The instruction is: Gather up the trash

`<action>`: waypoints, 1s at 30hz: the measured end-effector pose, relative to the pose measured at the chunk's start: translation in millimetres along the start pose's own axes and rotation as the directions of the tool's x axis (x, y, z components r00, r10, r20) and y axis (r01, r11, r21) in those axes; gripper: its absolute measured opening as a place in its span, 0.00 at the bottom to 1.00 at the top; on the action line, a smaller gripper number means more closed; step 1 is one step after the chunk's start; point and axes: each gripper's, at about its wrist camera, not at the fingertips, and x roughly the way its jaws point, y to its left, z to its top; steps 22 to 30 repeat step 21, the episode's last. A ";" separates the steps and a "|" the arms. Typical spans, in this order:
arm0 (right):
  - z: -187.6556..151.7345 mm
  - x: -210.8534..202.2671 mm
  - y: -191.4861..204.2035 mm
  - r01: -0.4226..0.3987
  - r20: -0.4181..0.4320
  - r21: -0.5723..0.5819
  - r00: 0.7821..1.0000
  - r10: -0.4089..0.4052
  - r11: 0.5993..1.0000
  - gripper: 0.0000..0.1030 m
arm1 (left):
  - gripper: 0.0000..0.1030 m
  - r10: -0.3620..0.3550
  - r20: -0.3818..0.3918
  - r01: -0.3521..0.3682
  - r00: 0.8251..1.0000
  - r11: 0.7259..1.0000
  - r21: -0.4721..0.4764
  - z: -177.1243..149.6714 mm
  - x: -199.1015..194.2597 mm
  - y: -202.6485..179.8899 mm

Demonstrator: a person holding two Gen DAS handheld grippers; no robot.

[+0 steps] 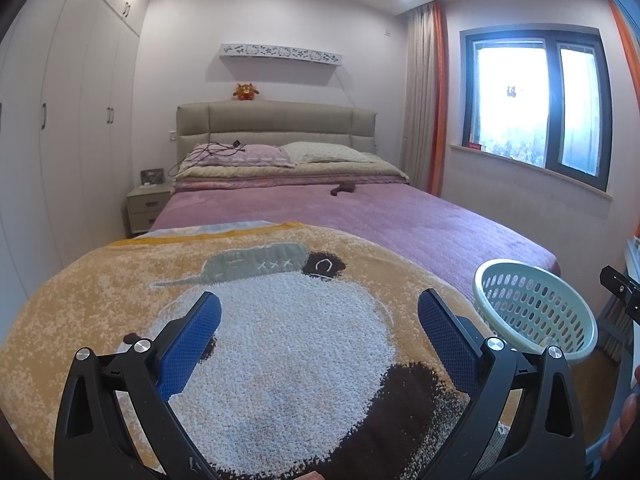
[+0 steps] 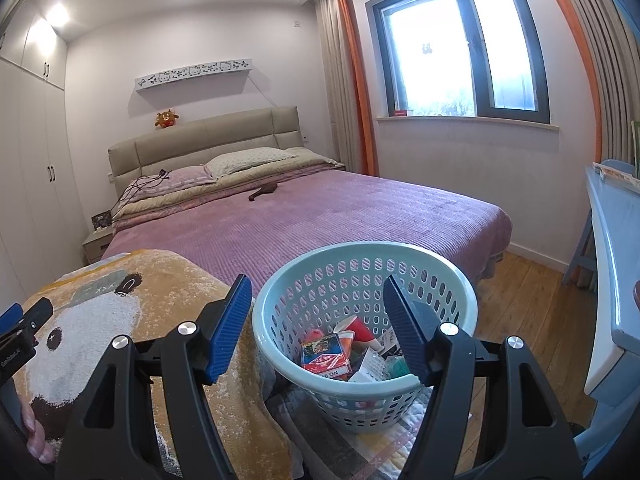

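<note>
both grippers, left gripper (image 1: pixel 319 314) and right gripper (image 2: pixel 316 300), spread wide, empty; basket (image 2: pixel 360 390) holds trash (image 2: pixel 326 356).

My bedroom, seen over the foot of the bed.
A bear-print blanket (image 1: pixel 256 320) lies over my purple bedspread (image 2: pixel 320 216); an orange plush (image 1: pixel 245 91) sits on the headboard (image 1: pixel 276 124).
</note>
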 end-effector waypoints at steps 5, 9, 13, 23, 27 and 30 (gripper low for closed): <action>-0.4 0.7 -1.4 0.001 -0.001 0.002 1.000 -0.001 1.000 0.63 | 0.93 0.007 0.001 -0.007 1.000 1.000 0.009 0.2 0.0 -2.0; -0.9 1.0 -0.4 0.004 -0.005 0.004 1.000 -0.004 1.000 0.63 | 0.93 0.011 0.003 -0.011 1.000 1.000 0.016 0.3 -0.6 -4.2; 0.4 2.1 3.3 0.007 -0.016 -0.002 1.000 -0.007 1.000 0.63 | 0.93 0.017 0.004 -0.017 1.000 1.000 0.010 0.5 -1.3 -3.2; 9.9 1.5 35.2 -0.029 -0.028 -0.047 0.999 0.028 0.998 0.75 | 0.93 -0.003 -0.075 0.000 0.997 0.999 -0.038 7.6 0.7 14.0; 9.9 1.5 35.2 -0.029 -0.028 -0.047 0.999 0.028 0.998 0.75 | 0.93 -0.003 -0.075 0.000 0.997 0.999 -0.038 7.6 0.7 14.0; 9.9 1.5 35.2 -0.029 -0.028 -0.047 0.999 0.028 0.998 0.75 | 0.93 -0.003 -0.075 0.000 0.997 0.999 -0.038 7.6 0.7 14.0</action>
